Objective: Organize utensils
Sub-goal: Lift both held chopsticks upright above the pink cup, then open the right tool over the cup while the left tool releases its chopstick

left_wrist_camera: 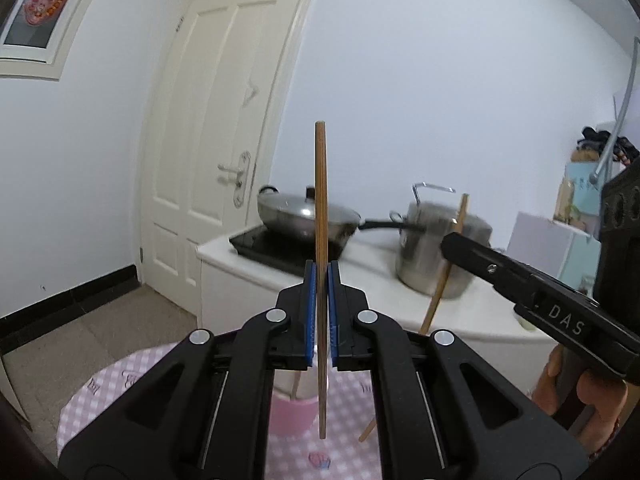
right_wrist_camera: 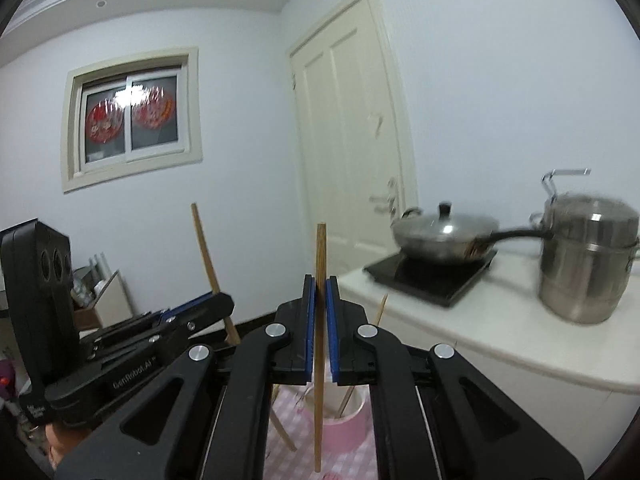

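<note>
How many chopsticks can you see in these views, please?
4: one chopstick clamped upright in the left gripper, another in the right gripper, and apparently two thinner ones leaning in the pink cup; more may be hidden.

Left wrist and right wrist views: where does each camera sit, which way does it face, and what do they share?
Left wrist: on the left hand-held gripper, looking roughly level along its fingers, shut on an upright chopstick; beyond, door, wok, steel pot; right hand-held gripper at right edge.
Right wrist: on the right hand-held gripper, shut on its own chopstick; beyond, window, door; left hand-held gripper at left.
Shared: door, wok, pot, pink cup, each other's gripper.
</note>
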The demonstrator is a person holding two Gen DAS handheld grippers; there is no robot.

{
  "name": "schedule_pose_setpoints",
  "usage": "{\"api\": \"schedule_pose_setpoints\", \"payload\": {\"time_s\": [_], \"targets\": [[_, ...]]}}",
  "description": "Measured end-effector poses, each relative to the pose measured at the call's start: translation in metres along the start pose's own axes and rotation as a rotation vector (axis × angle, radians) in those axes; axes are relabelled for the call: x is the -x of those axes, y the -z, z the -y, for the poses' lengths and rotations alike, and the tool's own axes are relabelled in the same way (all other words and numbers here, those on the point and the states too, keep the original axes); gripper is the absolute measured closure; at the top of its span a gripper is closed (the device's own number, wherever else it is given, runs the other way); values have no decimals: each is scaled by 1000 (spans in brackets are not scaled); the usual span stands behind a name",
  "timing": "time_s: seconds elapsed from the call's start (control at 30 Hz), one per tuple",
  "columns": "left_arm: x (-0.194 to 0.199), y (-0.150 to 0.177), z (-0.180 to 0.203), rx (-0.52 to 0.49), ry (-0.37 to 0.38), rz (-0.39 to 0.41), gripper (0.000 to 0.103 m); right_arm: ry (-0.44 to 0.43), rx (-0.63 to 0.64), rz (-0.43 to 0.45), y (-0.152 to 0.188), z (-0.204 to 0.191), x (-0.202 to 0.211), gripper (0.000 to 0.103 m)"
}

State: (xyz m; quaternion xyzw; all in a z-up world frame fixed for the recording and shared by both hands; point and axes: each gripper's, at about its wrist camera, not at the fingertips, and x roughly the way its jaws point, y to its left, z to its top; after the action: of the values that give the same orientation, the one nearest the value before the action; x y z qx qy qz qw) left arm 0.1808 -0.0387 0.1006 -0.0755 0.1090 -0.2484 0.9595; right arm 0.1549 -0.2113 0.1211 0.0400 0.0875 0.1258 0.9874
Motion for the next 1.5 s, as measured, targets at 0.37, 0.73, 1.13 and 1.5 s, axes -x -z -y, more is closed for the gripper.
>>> {"api": "schedule_pose_setpoints", "payload": {"time_s": [0.37,0.73,1.13,1.5], "targets": [[-36,7,0,-5,-90,112,97,57,-63,132,5,19,-21,99],[-75,41,-19,39,-163,104,97,75,-43,177,36,20,-43,99],[-95,73,-11,-28,-166,49,97,100,-52,126,71,29,-65,99],[-108,85,-20,-22,-156,-31,97,104,-37,75,95,30,-74,99]]}}
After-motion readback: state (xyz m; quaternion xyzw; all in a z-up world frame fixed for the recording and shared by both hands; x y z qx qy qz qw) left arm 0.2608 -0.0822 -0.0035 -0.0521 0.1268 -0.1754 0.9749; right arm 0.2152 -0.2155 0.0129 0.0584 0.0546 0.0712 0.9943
